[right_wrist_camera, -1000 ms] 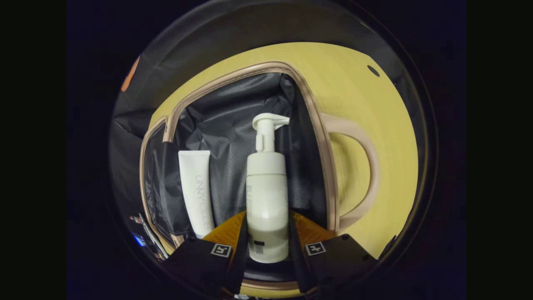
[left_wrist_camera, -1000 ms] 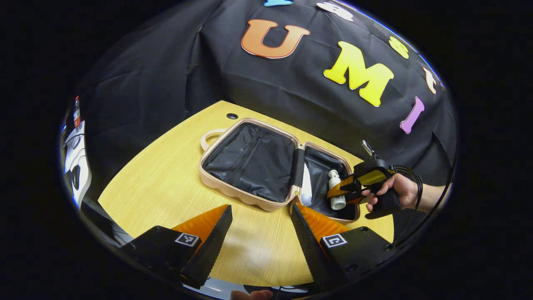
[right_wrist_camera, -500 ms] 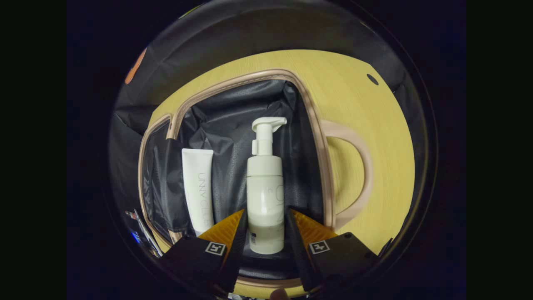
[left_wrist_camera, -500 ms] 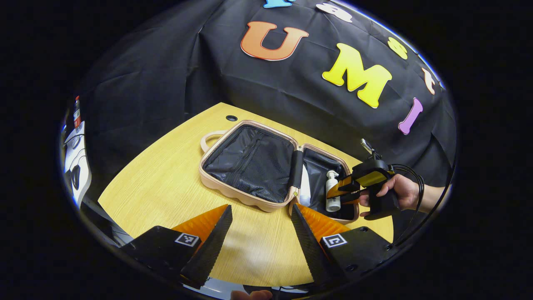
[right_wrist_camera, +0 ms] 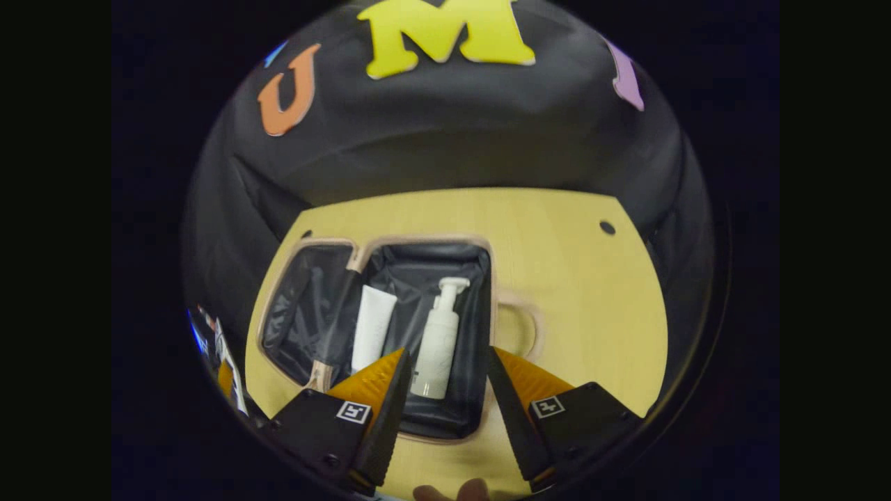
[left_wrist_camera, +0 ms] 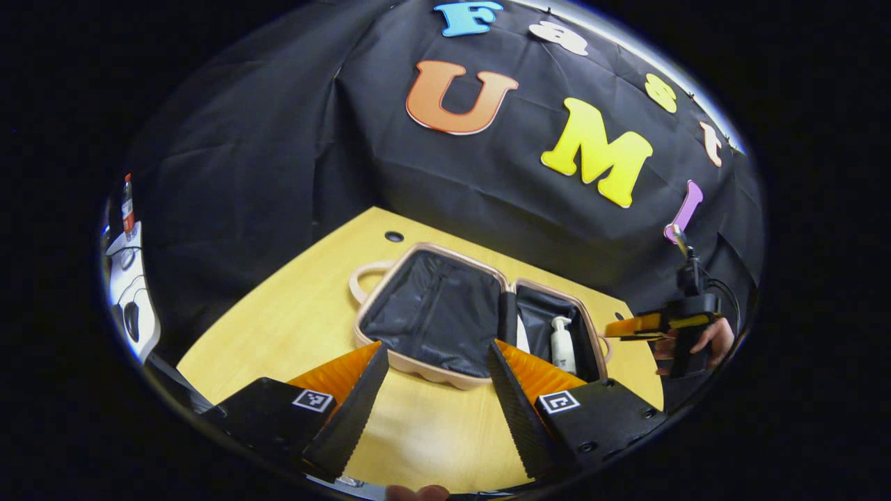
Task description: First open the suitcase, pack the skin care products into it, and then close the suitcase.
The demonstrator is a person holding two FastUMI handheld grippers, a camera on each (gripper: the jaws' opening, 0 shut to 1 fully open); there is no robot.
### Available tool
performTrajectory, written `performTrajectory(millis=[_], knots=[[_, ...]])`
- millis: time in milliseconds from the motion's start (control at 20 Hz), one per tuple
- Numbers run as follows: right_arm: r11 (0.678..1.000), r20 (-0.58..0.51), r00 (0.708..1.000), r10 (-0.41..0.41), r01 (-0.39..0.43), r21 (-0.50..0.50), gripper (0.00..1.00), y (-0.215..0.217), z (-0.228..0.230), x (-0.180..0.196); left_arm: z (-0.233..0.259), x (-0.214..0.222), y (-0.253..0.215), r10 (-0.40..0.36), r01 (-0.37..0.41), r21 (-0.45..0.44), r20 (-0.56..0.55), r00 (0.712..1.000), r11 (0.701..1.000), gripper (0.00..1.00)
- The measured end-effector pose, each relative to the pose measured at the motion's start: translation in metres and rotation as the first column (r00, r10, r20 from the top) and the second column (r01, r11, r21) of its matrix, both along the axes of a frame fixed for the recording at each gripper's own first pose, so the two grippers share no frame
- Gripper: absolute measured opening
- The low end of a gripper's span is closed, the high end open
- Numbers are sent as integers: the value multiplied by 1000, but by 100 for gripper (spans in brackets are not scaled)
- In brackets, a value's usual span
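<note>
The left gripper (left_wrist_camera: 435, 379) is hovering with its two fingers spread wide apart, gripping nothing. The right gripper (right_wrist_camera: 440, 386) is likewise hanging with its fingers parted and nothing between them. In the left gripper view it (left_wrist_camera: 626, 328) is pointing sideways, and a bare hand (left_wrist_camera: 703, 341) is clasping its black handle.

Black cloth wall (left_wrist_camera: 264, 153), yellow wooden table (left_wrist_camera: 278, 334)
</note>
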State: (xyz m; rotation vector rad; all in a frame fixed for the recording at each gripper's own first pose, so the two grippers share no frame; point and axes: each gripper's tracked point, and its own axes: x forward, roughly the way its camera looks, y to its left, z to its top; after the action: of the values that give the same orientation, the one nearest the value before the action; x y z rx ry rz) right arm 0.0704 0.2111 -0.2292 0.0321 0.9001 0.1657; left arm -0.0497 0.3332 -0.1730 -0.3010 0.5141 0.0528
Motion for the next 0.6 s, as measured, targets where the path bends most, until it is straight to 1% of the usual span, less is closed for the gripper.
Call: performTrajectory(millis=[100, 150, 200, 300, 400, 550, 600], knots=[[999, 128, 991, 39, -40, 0, 65, -8, 41, -1, 0, 17, 27, 10, -9, -12, 40, 999, 1000, 92], [999, 160, 986, 40, -42, 7, 60, -10, 52, -6, -4, 23, 37, 13, -12, -25, 45, 999, 1000, 92], [999, 181, 983, 41, -43, 11, 65, -12, 60, -9, -10, 29, 48, 20, -18, -43, 46, 999, 999, 92], [998, 225, 972, 65, -65, -4, 66, -18, 71, -19, -19, 44, 66, 36, -29, -110, 65, 997, 994, 92], [995, 271, 957, 101, -95, -35, 66, -25, 83, -25, -26, 62, 79, 58, -38, -215, 87, 995, 976, 93], [995, 284, 953, 102, -91, -50, 66, -33, 93, -36, -64, 86, 98, 78, -56, -339, 51, 996, 939, 92], [995, 283, 955, 92, -82, -48, 66, -40, 97, -37, -74, 96, 106, 91, -69, -375, 40, 995, 924, 100]])
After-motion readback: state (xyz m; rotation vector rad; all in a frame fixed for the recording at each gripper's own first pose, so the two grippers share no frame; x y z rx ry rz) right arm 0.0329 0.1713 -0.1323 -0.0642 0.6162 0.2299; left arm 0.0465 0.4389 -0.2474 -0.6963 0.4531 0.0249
